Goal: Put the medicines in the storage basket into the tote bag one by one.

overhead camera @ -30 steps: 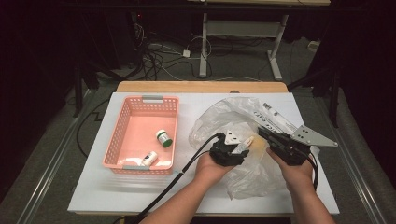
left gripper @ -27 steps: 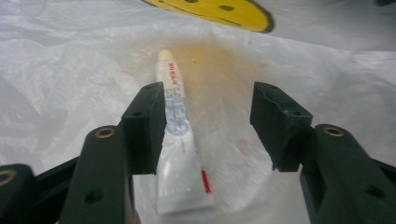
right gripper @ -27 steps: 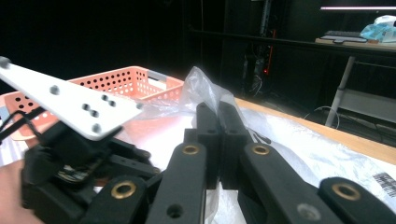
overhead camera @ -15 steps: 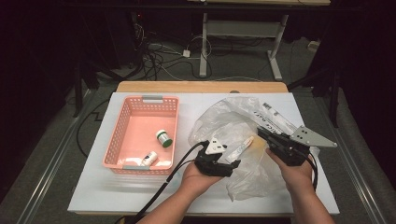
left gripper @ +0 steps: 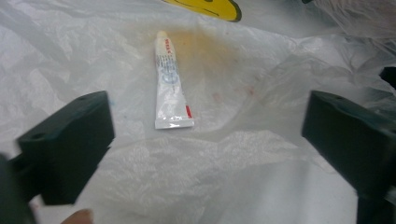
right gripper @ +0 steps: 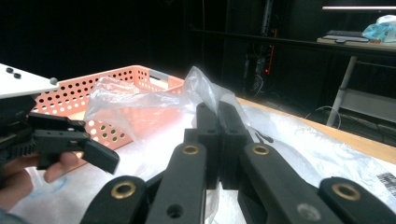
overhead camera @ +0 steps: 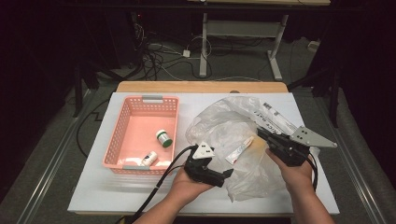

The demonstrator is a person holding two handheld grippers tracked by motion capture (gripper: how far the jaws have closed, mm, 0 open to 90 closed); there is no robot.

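Note:
A small white tube (overhead camera: 239, 149) (left gripper: 170, 84) lies flat on the crumpled clear plastic bag (overhead camera: 224, 126) (left gripper: 196, 177). My left gripper (overhead camera: 219, 170) (left gripper: 205, 140) is short of the tube near the table's front. It is open, its jaws have just been opening wide, and nothing is between them. My right gripper (overhead camera: 261, 134) (right gripper: 217, 112) is shut on a fold of the bag's film (right gripper: 201, 84) and holds it lifted. The right gripper view also shows the left gripper (right gripper: 70, 140) at its left.
A pink perforated basket (overhead camera: 122, 135) (right gripper: 112, 84) stands at the table's left, holding a green-capped bottle (overhead camera: 163, 138) and a small white bottle (overhead camera: 149, 157). A printed label (overhead camera: 273, 116) lies on the bag's far right. Cables trail off the front edge. Dark floor and desk legs lie beyond.
My left gripper has drawn back from the tube toward the front edge and a little left. The tube stays on the plastic. The right hand has kept still.

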